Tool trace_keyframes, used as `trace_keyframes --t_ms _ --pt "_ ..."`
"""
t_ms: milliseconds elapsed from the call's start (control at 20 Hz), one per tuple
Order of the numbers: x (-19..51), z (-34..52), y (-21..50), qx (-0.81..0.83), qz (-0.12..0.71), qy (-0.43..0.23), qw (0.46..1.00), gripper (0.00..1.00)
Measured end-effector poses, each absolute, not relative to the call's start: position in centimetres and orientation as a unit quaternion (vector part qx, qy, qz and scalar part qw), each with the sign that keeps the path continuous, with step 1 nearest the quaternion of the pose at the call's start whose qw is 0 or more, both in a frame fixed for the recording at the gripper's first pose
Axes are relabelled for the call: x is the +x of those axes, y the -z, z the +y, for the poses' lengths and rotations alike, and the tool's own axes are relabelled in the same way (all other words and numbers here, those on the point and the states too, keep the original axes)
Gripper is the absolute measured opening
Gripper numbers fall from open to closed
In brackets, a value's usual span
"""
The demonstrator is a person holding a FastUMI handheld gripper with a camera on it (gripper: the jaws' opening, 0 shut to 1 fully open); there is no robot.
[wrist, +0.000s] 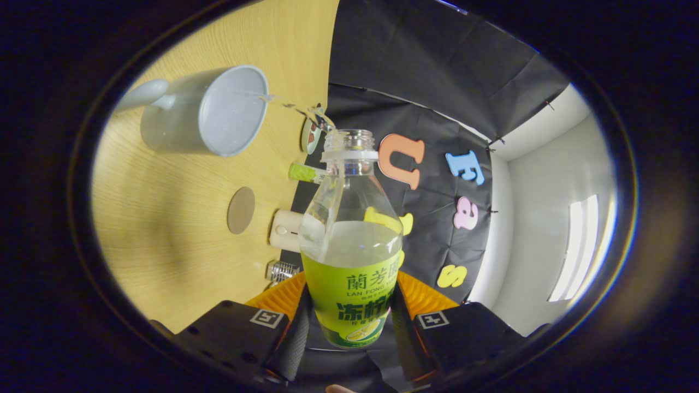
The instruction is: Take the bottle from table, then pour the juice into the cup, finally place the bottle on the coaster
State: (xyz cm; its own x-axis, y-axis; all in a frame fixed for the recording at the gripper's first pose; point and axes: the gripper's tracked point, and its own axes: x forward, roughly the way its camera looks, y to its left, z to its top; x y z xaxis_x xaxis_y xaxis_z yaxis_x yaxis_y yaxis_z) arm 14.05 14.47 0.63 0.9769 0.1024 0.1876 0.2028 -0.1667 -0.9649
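Claw (349, 322) clamped on bottle (352, 240), tilted over worktop (164, 229); thin stream reaching cup (210, 112) just inside its rim. Risk: spill onto worktop from slightest drift or steeper tilt. Coaster (241, 210) near, unoccupied.

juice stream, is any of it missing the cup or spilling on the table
No spill shows. The stream arcs from the tilted bottle, held by the hand-held gripper, to the cup rim; the table looks dry.
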Motion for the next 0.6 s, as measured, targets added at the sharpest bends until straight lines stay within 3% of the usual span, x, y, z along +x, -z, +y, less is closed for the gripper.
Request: trace_keyframes --t_ms 600 --pt "13.9 14.0 -2.6 -0.773 -0.106 0.05 0.623 0.74"
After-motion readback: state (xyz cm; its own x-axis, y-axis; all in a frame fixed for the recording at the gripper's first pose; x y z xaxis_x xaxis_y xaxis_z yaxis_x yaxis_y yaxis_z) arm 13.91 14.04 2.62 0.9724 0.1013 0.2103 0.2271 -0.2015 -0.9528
